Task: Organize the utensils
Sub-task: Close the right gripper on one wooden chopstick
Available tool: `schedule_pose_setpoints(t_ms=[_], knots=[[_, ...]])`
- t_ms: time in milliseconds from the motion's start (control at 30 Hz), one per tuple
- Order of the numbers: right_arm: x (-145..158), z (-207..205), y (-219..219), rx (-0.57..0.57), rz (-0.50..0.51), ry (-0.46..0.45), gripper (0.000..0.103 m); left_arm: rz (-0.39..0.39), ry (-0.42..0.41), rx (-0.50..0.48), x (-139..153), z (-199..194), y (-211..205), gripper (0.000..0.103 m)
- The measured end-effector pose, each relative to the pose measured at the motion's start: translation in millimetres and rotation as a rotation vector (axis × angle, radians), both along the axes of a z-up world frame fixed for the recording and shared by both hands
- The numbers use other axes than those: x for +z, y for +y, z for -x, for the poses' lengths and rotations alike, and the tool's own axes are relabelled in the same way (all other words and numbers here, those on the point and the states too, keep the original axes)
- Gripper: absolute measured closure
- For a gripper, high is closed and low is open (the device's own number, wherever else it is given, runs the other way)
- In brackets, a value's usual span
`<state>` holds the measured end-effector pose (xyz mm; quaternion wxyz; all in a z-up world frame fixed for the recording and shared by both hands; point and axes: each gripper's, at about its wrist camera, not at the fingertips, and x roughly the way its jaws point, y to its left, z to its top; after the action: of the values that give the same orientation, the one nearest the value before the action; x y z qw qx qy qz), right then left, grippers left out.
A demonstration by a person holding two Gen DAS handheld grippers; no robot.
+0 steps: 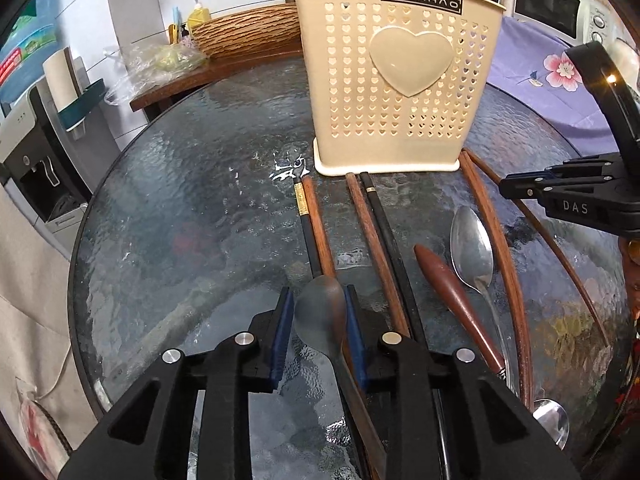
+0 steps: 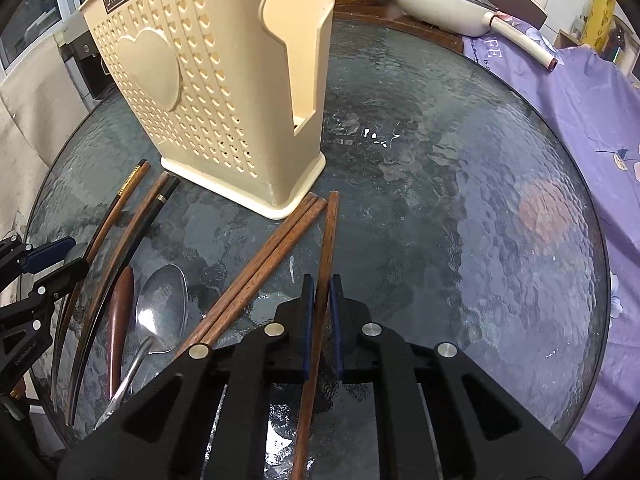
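Gripping a spoon [image 1: 320, 312], left hand-held gripper [image 1: 319, 330]; right hand-held gripper [image 2: 322, 312] clamps chopstick [image 2: 326, 248]; holder [image 1: 396, 80] reads "JIANHAO" w/ heart, on desk [image 1: 180, 200]

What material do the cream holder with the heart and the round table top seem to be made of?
Cream perforated holder: likely moulded plastic with a slight sheen; punched heart holes, raised heart. Round table top: apparently textured glass; rippled, glossy, reflecting light.
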<state>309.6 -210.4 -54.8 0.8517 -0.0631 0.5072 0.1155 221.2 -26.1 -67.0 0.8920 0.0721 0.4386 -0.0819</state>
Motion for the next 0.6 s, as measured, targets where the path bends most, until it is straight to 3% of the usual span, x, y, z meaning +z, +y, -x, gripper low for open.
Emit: schedule_pose_setpoints(t_ms=[300,600], knots=[[-1.9,3.9,-14.3,-0.019,-0.054,-0.018,0.095,0.047,-0.008,0.006,4.2,1.5,8.6,0.092],[14.1,10.5,-25.1,-0.021,-0.124,-0.069,0.095,0.093,-0.037,0.011,15.4,6.2,16.0,0.096]])
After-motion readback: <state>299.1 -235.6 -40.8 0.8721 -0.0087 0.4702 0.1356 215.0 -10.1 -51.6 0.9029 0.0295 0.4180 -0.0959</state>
